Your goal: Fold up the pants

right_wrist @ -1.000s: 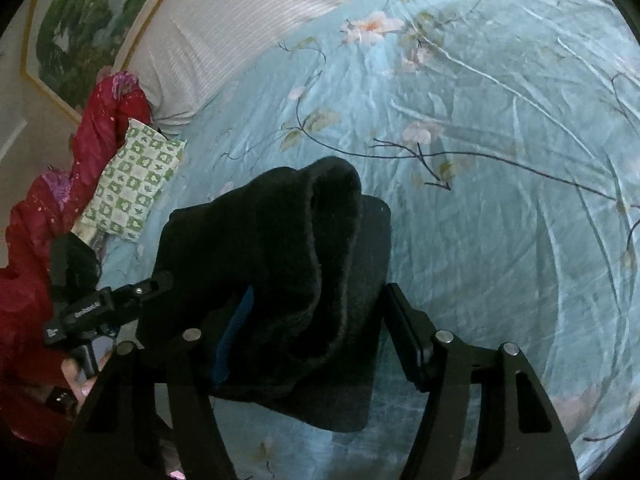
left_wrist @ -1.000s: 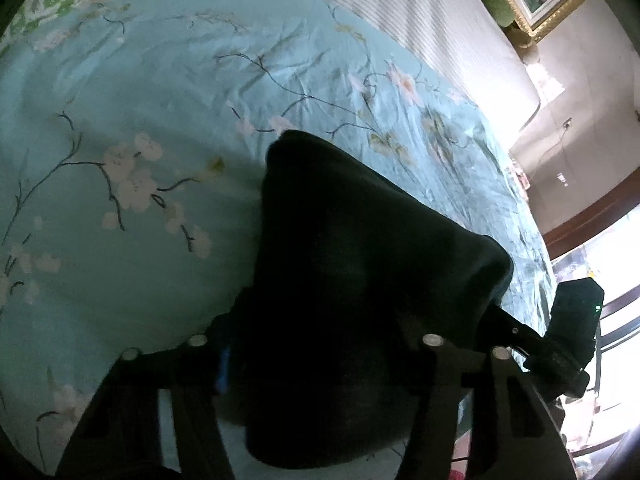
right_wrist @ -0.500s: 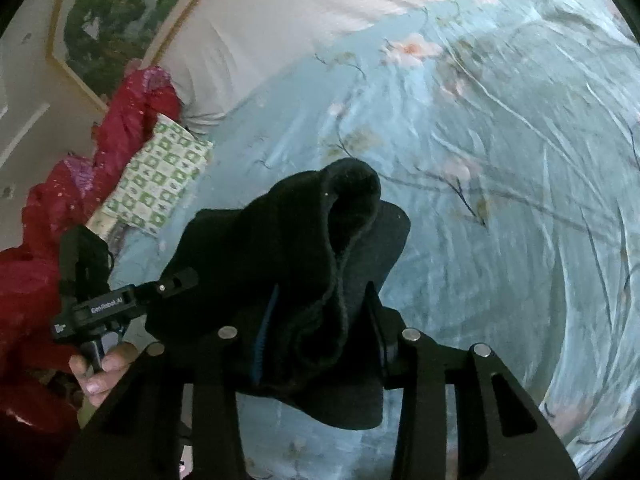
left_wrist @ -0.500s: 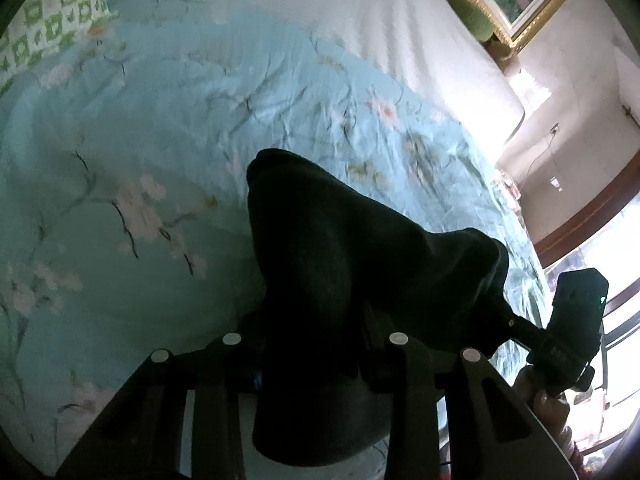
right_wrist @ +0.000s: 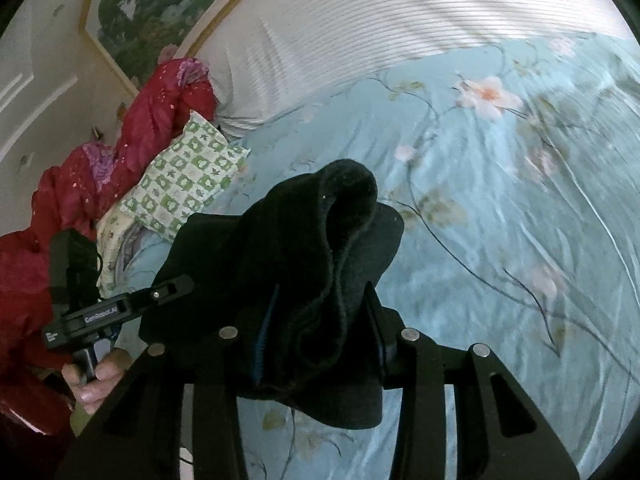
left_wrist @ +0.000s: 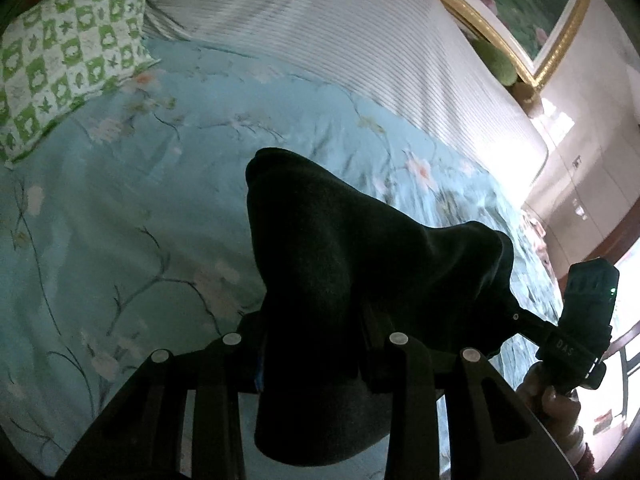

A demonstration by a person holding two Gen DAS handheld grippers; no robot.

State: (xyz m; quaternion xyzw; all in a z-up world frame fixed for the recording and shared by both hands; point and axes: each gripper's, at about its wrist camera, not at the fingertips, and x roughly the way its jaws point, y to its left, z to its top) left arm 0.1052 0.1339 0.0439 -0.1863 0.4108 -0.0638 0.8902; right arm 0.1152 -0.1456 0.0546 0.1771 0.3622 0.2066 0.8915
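Nearest, the left claw (left_wrist: 316, 344) and the right claw (right_wrist: 320, 332) each clamp a bunched edge of the dark pants (left_wrist: 360, 264), held above the floral bed (left_wrist: 120, 208). No neat fold shows yet; laying flat and folding seem left. A green pillow (right_wrist: 184, 184) lies beyond.

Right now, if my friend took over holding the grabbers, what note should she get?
Left gripper: its jaws have just been closing and are now shut on one bunched end of the dark pants.
Right gripper: the same, just closed, now clamped on the other end of the pants.
Where things are: the pants hang between the two grippers, over the blue flowered bedspread. A green checked pillow and a red quilt lie off to the left.
Done: both ends are gripped.
Left: lay the pants flat, fold them and let go. How many folds are already in, I cannot tell.
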